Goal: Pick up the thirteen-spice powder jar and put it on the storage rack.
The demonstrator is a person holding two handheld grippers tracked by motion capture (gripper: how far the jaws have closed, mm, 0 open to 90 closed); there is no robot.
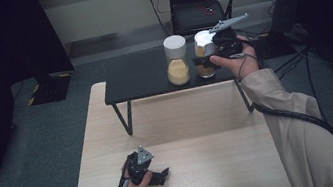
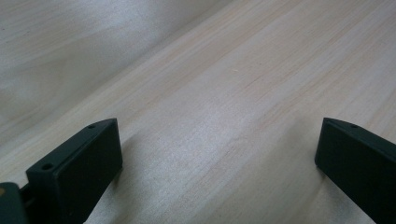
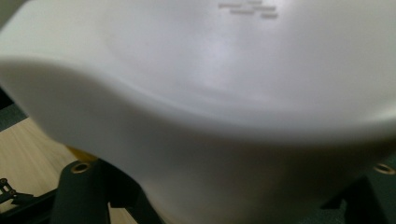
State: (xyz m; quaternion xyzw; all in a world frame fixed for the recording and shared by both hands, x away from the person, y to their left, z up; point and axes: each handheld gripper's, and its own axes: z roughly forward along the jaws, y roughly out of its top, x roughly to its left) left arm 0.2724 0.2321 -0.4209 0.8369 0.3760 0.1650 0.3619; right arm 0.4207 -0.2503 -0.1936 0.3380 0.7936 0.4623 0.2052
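Two glass jars with white lids and yellow-orange grains stand on a low black table (image 1: 136,75). The left jar (image 1: 177,61) stands free. My right gripper (image 1: 202,61) reaches the right jar (image 1: 203,42) from the right, level with its glass body. In the right gripper view the jar's white lid (image 3: 210,70) looms very close, and my jaws stand on either side of the body below it, loosely as far as I can see. My left gripper (image 1: 160,175) rests open on the wooden table (image 1: 184,121) at the front left, with bare wood (image 2: 210,93) between its jaws.
The black table stands on thin legs at the far end of the wooden table. A black folding chair (image 1: 203,1) is behind it by the wall. Dark curtains hang at both sides. Cables run over the grey floor at the right.
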